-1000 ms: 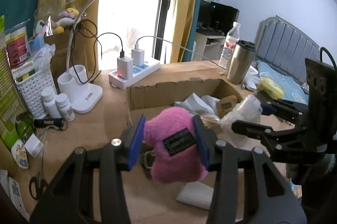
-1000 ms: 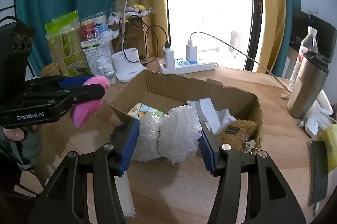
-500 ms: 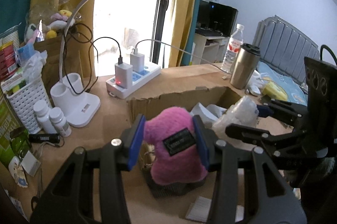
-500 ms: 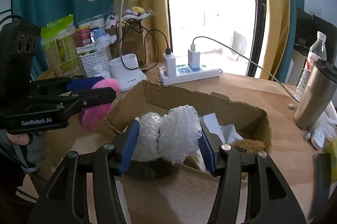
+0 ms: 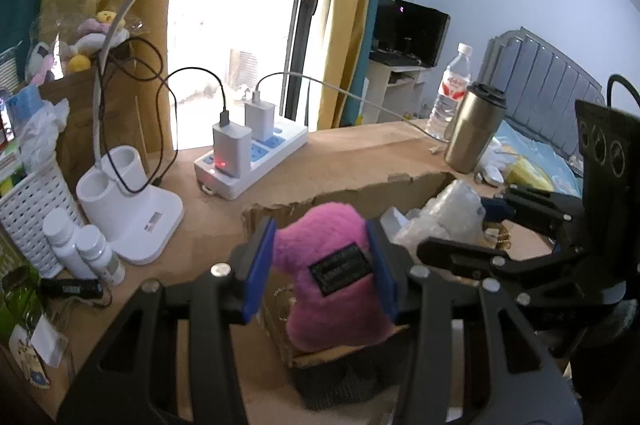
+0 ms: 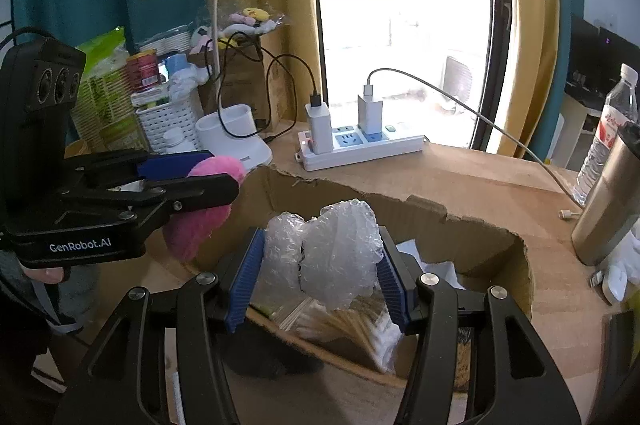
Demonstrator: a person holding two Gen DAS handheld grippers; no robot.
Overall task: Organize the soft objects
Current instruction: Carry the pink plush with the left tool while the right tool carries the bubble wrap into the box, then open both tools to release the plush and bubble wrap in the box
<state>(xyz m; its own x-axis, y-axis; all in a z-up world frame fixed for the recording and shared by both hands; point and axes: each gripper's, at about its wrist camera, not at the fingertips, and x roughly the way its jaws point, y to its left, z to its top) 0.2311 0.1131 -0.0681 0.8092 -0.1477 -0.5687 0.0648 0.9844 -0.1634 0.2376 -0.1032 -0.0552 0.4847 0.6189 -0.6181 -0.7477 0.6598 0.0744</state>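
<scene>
My left gripper (image 5: 320, 269) is shut on a pink plush toy (image 5: 332, 277) with a black label and holds it over the near left corner of an open cardboard box (image 5: 360, 193). The toy also shows in the right wrist view (image 6: 208, 201), with the left gripper (image 6: 188, 181) at the box's left edge. My right gripper (image 6: 320, 265) is shut on a wad of clear bubble wrap (image 6: 332, 253) above the box (image 6: 400, 209). In the left wrist view the right gripper (image 5: 472, 225) holds the bubble wrap (image 5: 448, 209) over the box's right part.
Behind the box are a white power strip (image 6: 360, 145) with chargers, a white desk lamp (image 5: 128, 209), a white basket (image 5: 28, 209) and pill bottles (image 5: 92, 253). A steel tumbler (image 6: 608, 209) and water bottle (image 6: 608, 129) stand at the right. Packets (image 6: 352, 321) lie in the box.
Both grippers have moved forward over the box, each keeping its hold. The box and the lamp now appear closer in both views.
</scene>
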